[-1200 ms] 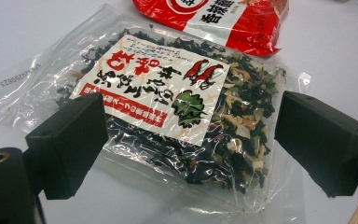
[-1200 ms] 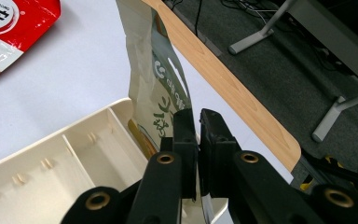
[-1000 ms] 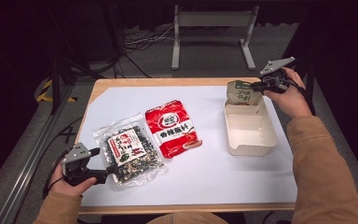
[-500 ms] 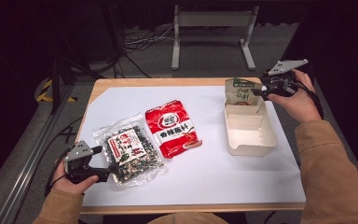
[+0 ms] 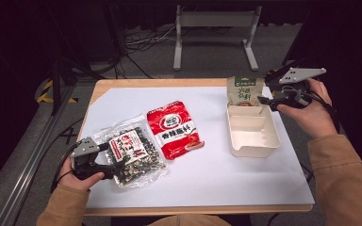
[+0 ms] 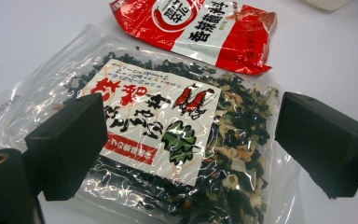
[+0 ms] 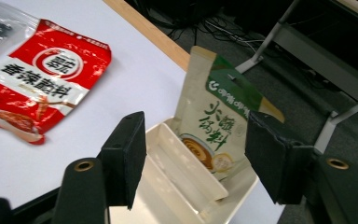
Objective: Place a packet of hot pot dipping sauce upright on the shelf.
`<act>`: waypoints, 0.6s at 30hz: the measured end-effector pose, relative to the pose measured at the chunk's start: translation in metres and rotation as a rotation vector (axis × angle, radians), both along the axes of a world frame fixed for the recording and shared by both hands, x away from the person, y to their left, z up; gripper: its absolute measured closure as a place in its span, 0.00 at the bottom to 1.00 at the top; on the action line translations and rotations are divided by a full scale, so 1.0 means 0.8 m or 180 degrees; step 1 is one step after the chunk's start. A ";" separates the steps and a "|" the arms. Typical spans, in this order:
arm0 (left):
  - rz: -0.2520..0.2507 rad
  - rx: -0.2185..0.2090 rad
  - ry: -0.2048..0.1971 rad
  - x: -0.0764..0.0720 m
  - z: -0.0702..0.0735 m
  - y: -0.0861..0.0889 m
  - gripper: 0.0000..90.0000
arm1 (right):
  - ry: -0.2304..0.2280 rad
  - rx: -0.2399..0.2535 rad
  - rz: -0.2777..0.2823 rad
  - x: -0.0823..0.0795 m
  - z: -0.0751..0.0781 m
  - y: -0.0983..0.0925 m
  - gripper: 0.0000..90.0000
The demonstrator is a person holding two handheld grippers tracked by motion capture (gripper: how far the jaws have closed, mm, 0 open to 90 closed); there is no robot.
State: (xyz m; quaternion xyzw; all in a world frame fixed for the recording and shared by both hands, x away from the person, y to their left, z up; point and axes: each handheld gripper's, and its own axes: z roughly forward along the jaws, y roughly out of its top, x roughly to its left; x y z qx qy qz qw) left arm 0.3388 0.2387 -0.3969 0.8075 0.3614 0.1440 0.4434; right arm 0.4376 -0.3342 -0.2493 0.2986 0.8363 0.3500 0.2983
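A beige and green pouch (image 5: 244, 90) (image 7: 214, 121) stands tilted in the far compartment of the cream tray (image 5: 254, 139) (image 7: 168, 186). My right gripper (image 5: 265, 94) (image 7: 198, 154) hovers just right of it. Its jaws have just been opening, they stand wide, and nothing is pressed between them. At the front left, a clear bag of dried seaweed mix (image 5: 134, 150) (image 6: 168, 116) lies flat. My left gripper (image 5: 114, 157) (image 6: 191, 140) is open at its near edge, one jaw to each side. A red seasoning packet (image 5: 174, 129) (image 6: 200, 23) (image 7: 37, 88) lies mid-table.
A white sheet (image 5: 217, 179) covers the wooden table, with bare room between the red packet and the tray and along the front. A metal stand (image 5: 214, 21) and cables sit on the floor behind the table.
The right gripper opened, let go of the pouch and drew back to the right and a little up. The pouch stays propped in the tray. The left gripper has barely moved.
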 end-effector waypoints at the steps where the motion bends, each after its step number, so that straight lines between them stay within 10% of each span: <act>1: -0.0012 0.0009 -0.0018 0.001 0.000 0.000 0.11 | 0.0008 0.0021 -0.0001 -0.004 0.001 0.002 0.43; 18: -0.0022 -0.0052 -0.0005 0.003 0.002 -0.002 0.10 | 0.0222 0.0533 0.0142 -0.059 -0.006 0.053 0.47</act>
